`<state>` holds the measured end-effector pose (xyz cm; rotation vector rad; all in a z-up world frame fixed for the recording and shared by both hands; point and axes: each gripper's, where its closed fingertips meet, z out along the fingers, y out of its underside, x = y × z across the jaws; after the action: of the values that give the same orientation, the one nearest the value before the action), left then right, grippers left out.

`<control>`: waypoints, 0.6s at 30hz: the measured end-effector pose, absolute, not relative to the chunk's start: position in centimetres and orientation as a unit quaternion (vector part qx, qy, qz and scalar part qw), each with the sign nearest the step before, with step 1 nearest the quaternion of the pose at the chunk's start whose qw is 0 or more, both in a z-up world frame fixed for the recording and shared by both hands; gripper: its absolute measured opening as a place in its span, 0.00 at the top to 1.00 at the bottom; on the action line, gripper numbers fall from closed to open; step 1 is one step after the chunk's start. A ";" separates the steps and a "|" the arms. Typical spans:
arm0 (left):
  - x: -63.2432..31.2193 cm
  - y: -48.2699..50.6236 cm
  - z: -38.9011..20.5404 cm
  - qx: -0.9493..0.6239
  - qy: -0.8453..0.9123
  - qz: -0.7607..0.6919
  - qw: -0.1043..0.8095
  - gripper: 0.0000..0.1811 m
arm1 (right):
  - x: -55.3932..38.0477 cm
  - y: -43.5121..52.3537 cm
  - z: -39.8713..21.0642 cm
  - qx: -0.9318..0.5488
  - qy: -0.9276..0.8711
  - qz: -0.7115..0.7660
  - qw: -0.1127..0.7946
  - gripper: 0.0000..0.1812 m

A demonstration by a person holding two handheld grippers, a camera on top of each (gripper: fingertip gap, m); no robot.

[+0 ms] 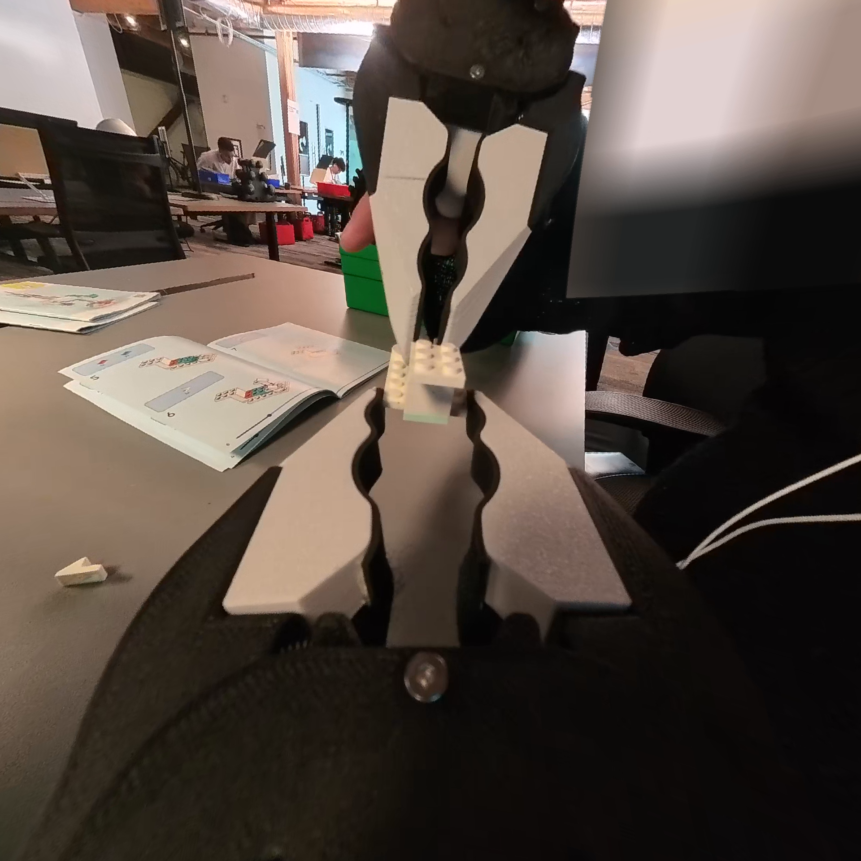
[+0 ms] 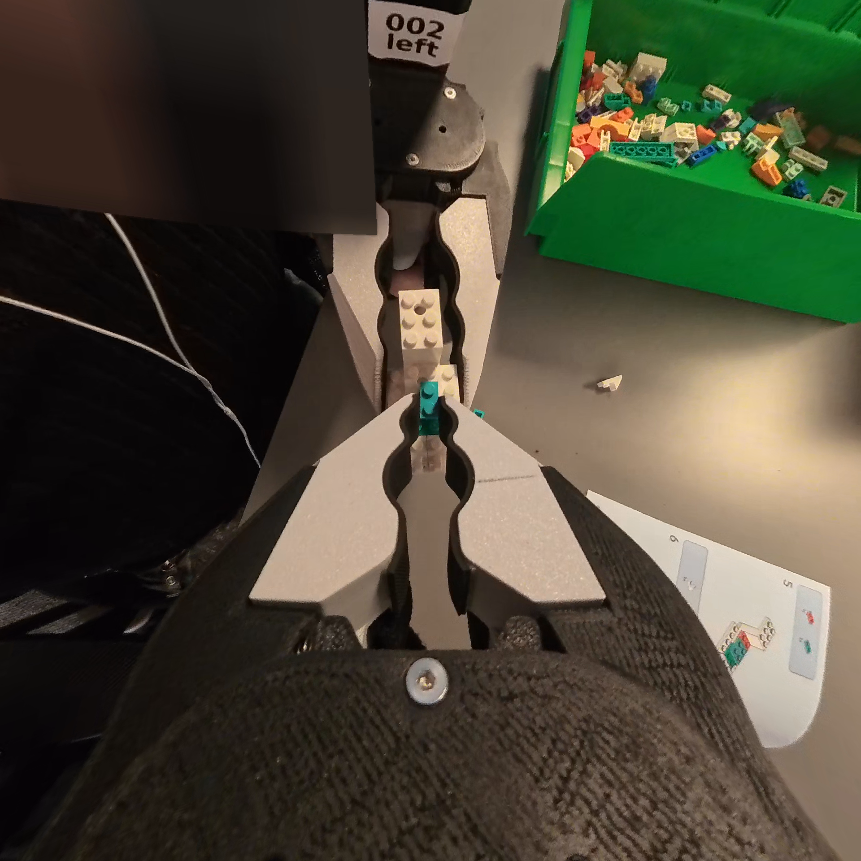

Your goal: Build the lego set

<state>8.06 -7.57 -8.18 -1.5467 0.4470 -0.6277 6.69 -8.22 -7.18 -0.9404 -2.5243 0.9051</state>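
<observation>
left wrist view shows the left gripper [image 1: 421,400] with its fingers clamped on a white brick stack [image 1: 426,379], held in the air above the worktop [image 1: 140,489]; the right gripper [image 1: 426,333] comes down from above, its fingers together at the stack's top studs. right wrist view shows the right gripper [image 2: 428,403] pinching a small teal piece [image 2: 428,400] at its very tips, pressed against or just above the stack [image 2: 421,326], which runs back between the left gripper's [image 2: 421,382] fingers

the likely step is seating the teal piece on the stack. the risks: the piece is held only at the fingertips, so an off-square push could pivot it out and drop it over the worktop edge, which is close. pressing hard could also slide the stack in the left grip, or split its bricks apart, since nothing supports it from below. whether the studs line up, i cannot tell; misalignment would jam it. the green bin [image 2: 699,223], a booklet [image 1: 209,386] and a loose white piece [image 2: 610,383] lie near
</observation>
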 end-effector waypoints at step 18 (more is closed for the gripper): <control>8.2 -7.6 -8.3 -0.681 0.202 -0.276 0.647 0.81 | 6.7 -8.3 -7.3 -0.330 -0.874 0.326 0.145 0.95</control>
<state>8.20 -7.60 -8.27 -1.5494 0.4590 -0.6267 6.72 -8.34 -7.34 -0.9497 -2.5187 0.9404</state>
